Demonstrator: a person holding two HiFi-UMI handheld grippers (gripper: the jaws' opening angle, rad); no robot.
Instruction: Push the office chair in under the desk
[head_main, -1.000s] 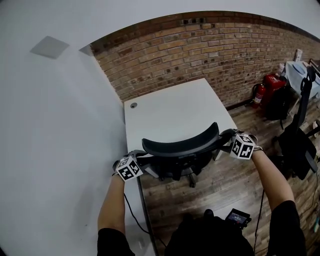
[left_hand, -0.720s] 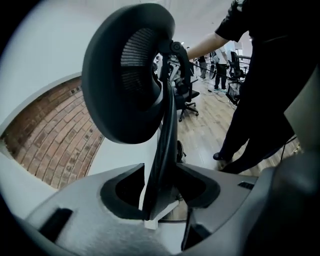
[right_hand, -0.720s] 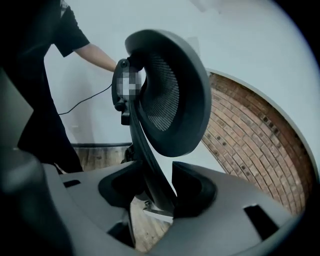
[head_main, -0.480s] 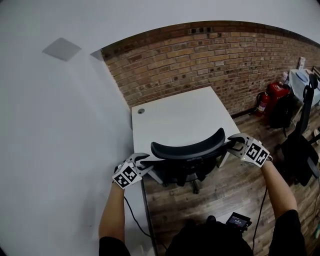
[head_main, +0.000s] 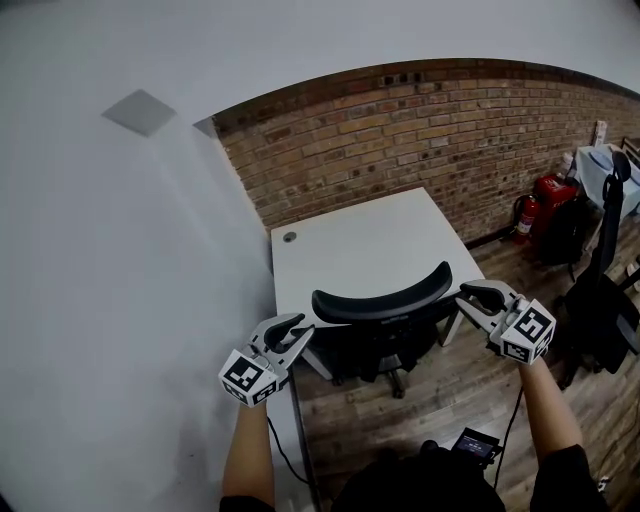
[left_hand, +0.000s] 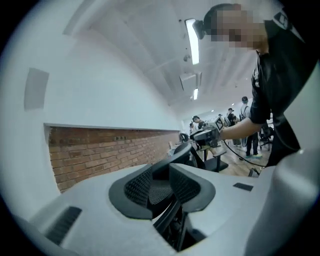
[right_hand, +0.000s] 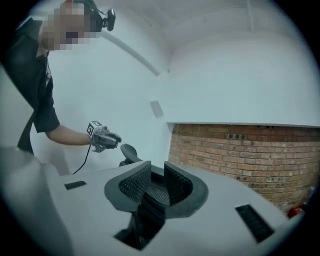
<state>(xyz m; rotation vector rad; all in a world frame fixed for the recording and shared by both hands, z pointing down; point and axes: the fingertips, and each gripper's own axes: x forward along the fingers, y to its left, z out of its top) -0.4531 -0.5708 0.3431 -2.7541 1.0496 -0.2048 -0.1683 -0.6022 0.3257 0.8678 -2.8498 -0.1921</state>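
Between the left tongs (head_main: 292, 331) and right tongs (head_main: 478, 297), the office chair (head_main: 382, 296) sits tucked under the surface (head_main: 350, 240). Both tongs have let go and lifted clear. Their jaws have just been closing partway and are still apart, with nothing between them, so the push looks finished.

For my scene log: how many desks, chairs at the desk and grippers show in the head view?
Desk: 1
Office chair at it: 1
Grippers: 2, left gripper and right gripper; the jaws of both have just been closing, stand apart, nothing between them
Total: 4
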